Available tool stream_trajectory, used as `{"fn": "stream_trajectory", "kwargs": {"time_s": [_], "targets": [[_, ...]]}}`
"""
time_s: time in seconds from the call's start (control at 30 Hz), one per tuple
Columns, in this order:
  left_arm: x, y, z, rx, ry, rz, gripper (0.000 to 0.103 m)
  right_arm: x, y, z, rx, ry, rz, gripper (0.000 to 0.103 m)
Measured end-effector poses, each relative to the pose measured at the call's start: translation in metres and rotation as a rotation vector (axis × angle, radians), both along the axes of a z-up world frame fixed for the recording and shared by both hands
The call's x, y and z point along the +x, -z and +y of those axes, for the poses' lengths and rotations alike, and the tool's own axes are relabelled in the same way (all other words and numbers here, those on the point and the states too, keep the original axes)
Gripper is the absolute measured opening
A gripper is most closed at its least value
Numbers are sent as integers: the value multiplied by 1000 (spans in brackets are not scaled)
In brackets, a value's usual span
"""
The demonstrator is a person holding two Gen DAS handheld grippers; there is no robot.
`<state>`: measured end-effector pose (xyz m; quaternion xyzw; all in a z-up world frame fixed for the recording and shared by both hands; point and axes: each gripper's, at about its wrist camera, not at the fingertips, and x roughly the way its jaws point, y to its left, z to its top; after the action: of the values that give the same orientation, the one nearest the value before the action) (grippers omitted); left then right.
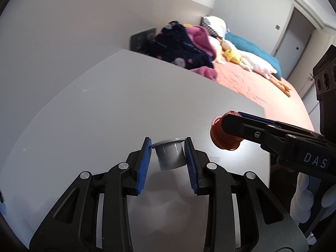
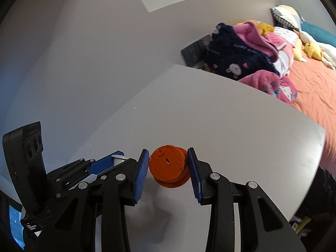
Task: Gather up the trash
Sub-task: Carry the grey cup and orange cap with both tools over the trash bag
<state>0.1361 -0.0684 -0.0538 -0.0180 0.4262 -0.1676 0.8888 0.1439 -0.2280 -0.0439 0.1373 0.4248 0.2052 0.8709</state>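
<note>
- Left wrist view: the left gripper (image 1: pixel 168 147) sits at 6 o'clock with its blue ribbed pads closed against the rim of a small grey plastic cup (image 1: pixel 169 155), which looks lifted clear of the white tabletop (image 1: pixel 105 115) though I cannot be sure it is off the surface
- At 3 o'clock in the same view the right gripper (image 1: pixel 227 129) comes in from the side, clamped on a round orange plastic cap-like piece (image 1: pixel 222 135) held above the table
- A bed with an orange cover (image 1: pixel 252 84) and a heap of blankets and soft toys lies at 1 o'clock, well apart from the work
- Right wrist view: the right gripper (image 2: pixel 168 161) at 6 o'clock is narrowed onto the orange piece (image 2: pixel 168 168); both pads appear to touch its sides
- At 8 o'clock the left gripper (image 2: pixel 117 159) shows edge-on with a sliver of the grey cup (image 2: pixel 119 159) between its pads
- Judgement: both pieces of trash seem picked up, so the step in hand is carrying. No bin shows in either view; the next move calls for finding one and keeping both grips firm, the cup's rim hold looking the less secure
</note>
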Motion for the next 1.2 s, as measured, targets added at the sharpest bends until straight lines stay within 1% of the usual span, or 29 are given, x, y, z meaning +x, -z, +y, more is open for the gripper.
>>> {"fn": "stream_trajectory", "kwargs": {"time_s": [0.67,1.2], "targets": [[-36,-19,-94,6,171,-37,32,-65,-22,-93,17,134,-47,39],[-68,-32,-154,-2,286,-52,32,-117,-33,-157,19,245,-77,39]]}}
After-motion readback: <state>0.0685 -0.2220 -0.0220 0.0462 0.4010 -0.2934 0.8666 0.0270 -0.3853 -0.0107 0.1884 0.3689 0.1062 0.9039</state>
